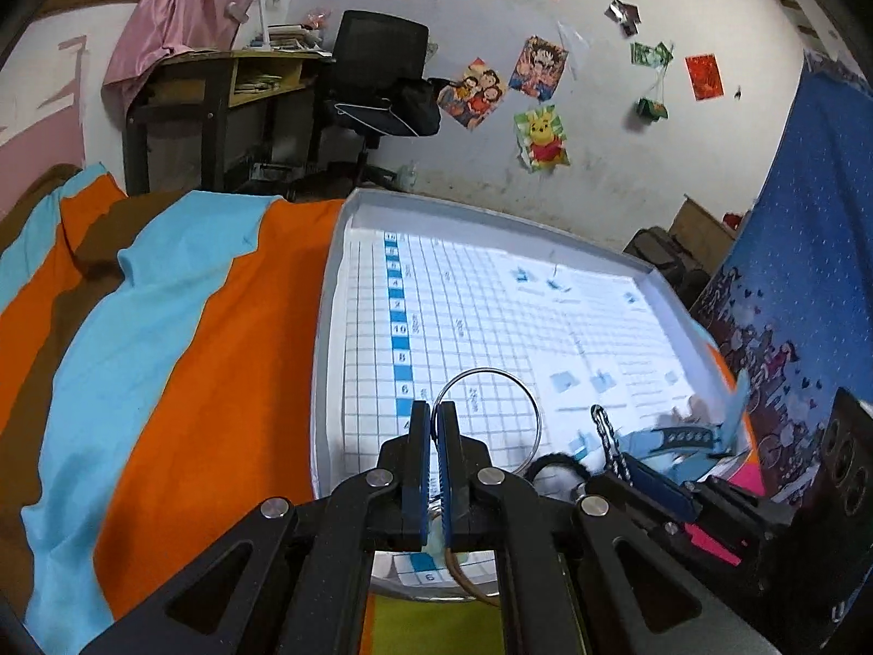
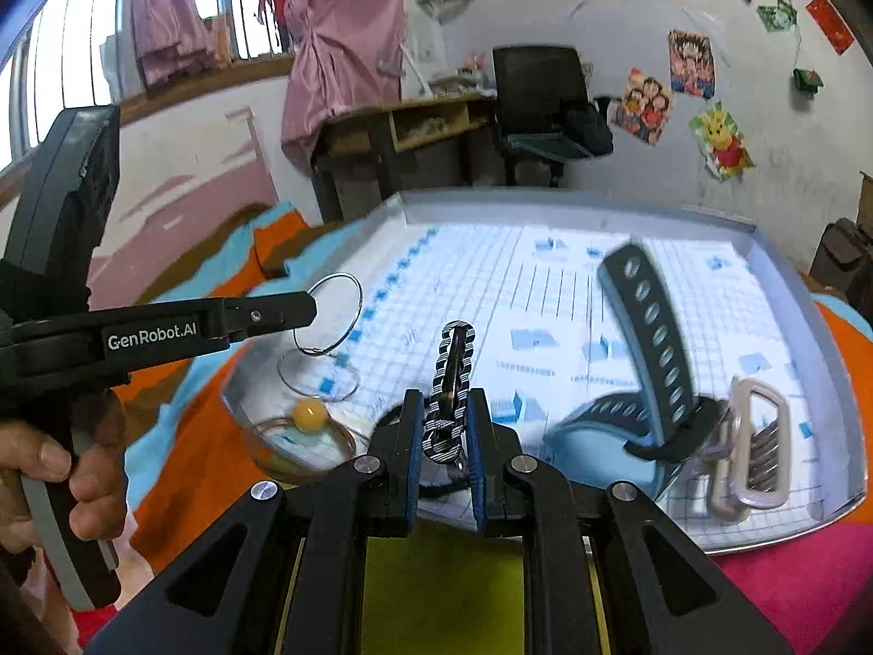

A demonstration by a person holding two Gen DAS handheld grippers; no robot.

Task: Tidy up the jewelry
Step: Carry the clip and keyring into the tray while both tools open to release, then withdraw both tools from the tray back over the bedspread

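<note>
My left gripper [image 1: 434,409] is shut on the rim of a thin silver bangle [image 1: 532,409], held in the air over the near left part of a white tray [image 1: 327,327] lined with grid paper. In the right wrist view the left gripper [image 2: 314,308] comes in from the left with the bangle [image 2: 357,295]. My right gripper [image 2: 444,401] is shut on a black-and-white striped clasp [image 2: 455,360] that stands upright between its pads. From the left wrist view the right gripper [image 1: 633,472] and its striped clasp [image 1: 603,426] sit at the lower right.
In the tray [image 2: 791,273] lie a black strap with holes [image 2: 649,316], a silver carabiner [image 2: 755,447], an amber bead [image 2: 309,415] on a brown cord and a black hair tie [image 1: 556,461]. The tray rests on an orange, blue and brown bedspread [image 1: 163,327]. A hand [image 2: 82,480] grips the left handle.
</note>
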